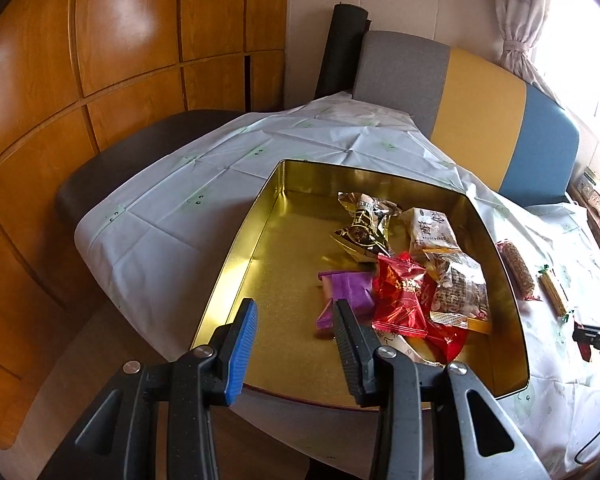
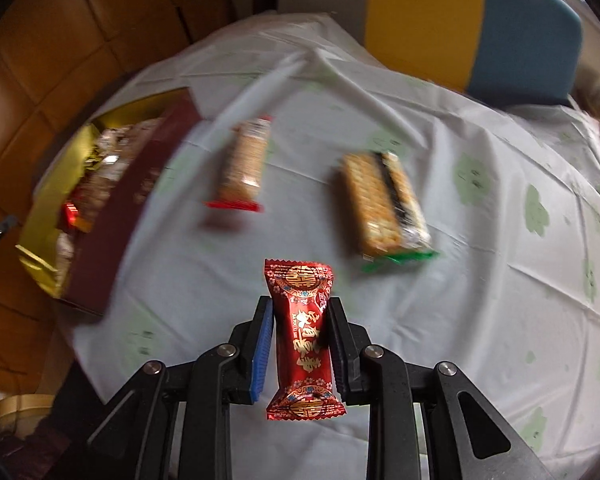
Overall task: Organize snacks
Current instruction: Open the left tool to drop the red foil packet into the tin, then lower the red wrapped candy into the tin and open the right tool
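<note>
A gold tin (image 1: 236, 248) stands open on the white tablecloth (image 1: 172, 220), with several wrapped snacks piled in its right half, among them a purple packet (image 1: 350, 288) and a red packet (image 1: 400, 300). My left gripper (image 1: 296, 308) hovers over the tin's near end, open, with nothing between its fingers. My right gripper (image 2: 301, 306) is shut on a dark red packet with gold print (image 2: 304, 344), held upright above the cloth. Beyond it lie a red-ended crisp bar (image 2: 244, 160) and a green-ended crisp bar (image 2: 384, 204). The tin's dark red outer wall (image 2: 120, 208) is at the left of that view.
A bench back in grey, yellow and blue (image 1: 480, 112) runs behind the table. Wooden cabinet doors (image 1: 120, 40) fill the left. A dark seat (image 1: 132, 152) sits beside the table's far left edge. Two bars (image 1: 516, 268) lie on the cloth right of the tin.
</note>
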Motion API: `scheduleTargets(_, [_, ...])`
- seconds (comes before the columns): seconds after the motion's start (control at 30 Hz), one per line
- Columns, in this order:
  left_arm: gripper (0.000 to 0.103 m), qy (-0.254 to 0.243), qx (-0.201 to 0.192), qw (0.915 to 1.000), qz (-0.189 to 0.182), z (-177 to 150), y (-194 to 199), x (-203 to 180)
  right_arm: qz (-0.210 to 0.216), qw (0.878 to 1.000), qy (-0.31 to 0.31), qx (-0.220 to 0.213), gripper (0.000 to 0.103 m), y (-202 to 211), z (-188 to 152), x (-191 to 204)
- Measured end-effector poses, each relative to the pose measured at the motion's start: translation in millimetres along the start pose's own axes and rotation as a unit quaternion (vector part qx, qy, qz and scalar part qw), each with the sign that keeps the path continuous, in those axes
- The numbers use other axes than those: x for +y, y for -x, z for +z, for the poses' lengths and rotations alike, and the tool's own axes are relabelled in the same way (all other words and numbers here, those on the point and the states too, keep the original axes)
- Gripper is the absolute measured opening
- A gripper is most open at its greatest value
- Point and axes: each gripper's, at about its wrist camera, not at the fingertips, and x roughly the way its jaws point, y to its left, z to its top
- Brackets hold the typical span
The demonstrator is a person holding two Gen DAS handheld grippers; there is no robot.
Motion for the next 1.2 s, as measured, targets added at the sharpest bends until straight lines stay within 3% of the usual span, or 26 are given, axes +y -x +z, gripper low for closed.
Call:
scheduleTargets(0.37, [0.039, 0.007, 0.001, 1.0000, -0.001, -2, -1, 2, 0.105, 0.987, 0.113, -0.036, 0.027, -3, 47, 146])
scheduleTargets(0.6, [0.039, 0.013, 0.003, 0.9999, -0.006, -4, -3, 4, 0.130, 0.979, 0.155, 0.010, 0.027, -54, 59, 210])
scheduleTargets(0.8, [0.039, 0.017, 0.009, 0.9998, -0.009, -5, -8, 6, 0.125, 0.978, 0.160, 0.047, 0.030, -85, 56, 219])
scheduleTargets(1.0, [0.039, 0.018, 0.009, 0.9998, -0.007, -6, -8, 6, 0.131, 0.978, 0.154, 0.044, 0.031, -85, 50, 214])
scheduleTargets(1.07, [0.039, 0.018, 0.008, 0.9998, -0.006, -5, -7, 6, 0.139, 0.979, 0.145, 0.031, 0.041, -76, 47, 206])
scheduleTargets(1.13, [0.039, 0.018, 0.007, 0.9998, -0.006, -5, -7, 6, 0.146, 0.980, 0.134, 0.008, 0.063, -63, 45, 196])
scheduleTargets(1.2, [0.039, 0.017, 0.006, 0.9998, -0.005, -5, -7, 6, 0.153, 0.980, 0.124, -0.014, 0.064, -48, 44, 186])
